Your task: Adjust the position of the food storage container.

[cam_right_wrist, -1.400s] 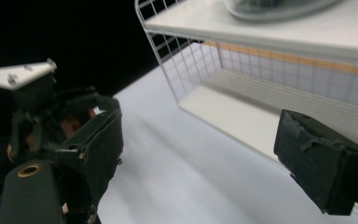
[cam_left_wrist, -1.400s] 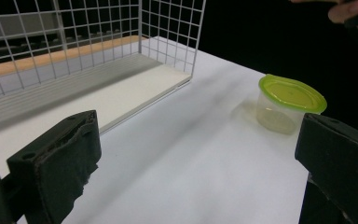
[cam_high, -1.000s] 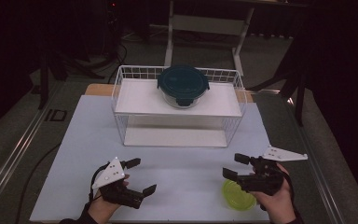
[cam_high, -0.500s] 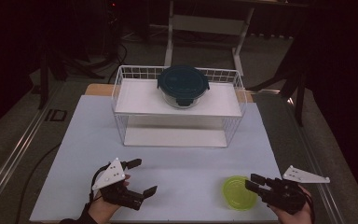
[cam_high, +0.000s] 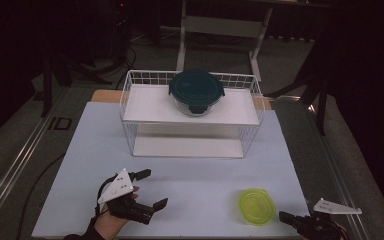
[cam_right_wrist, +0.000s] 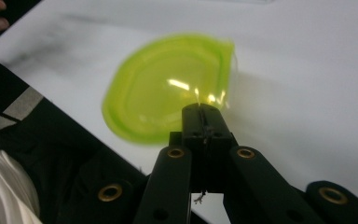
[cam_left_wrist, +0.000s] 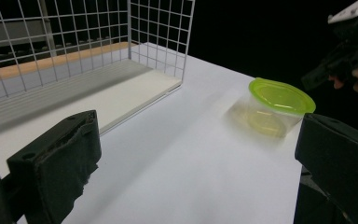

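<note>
A small clear tub with a lime-green lid (cam_high: pixel 256 206) (cam_left_wrist: pixel 279 95) (cam_right_wrist: pixel 168 88) stands on the white mat near the front right. My right gripper (cam_high: pixel 281 216) (cam_right_wrist: pixel 203 109) lies low just right of it, tips pointing at its rim. Its jaws have just closed and are shut with nothing between them; whether the tips touch the tub I cannot tell. It also appears far off in the left gripper view (cam_left_wrist: pixel 335 70). My left gripper (cam_high: pixel 158 187) (cam_left_wrist: pixel 198 170) rests at the front left, open wide and empty, facing the tub.
A white wire rack (cam_high: pixel 125 100) (cam_left_wrist: pixel 158 42) stands at the back of the mat (cam_high: pixel 190 170). A glass bowl with a dark teal lid (cam_high: pixel 196 87) sits on its upper shelf. The table edge runs just in front of both hands.
My right gripper came down and moved right and toward the front edge, off the tub, and its jaws went from open to shut. The left gripper stayed put.
</note>
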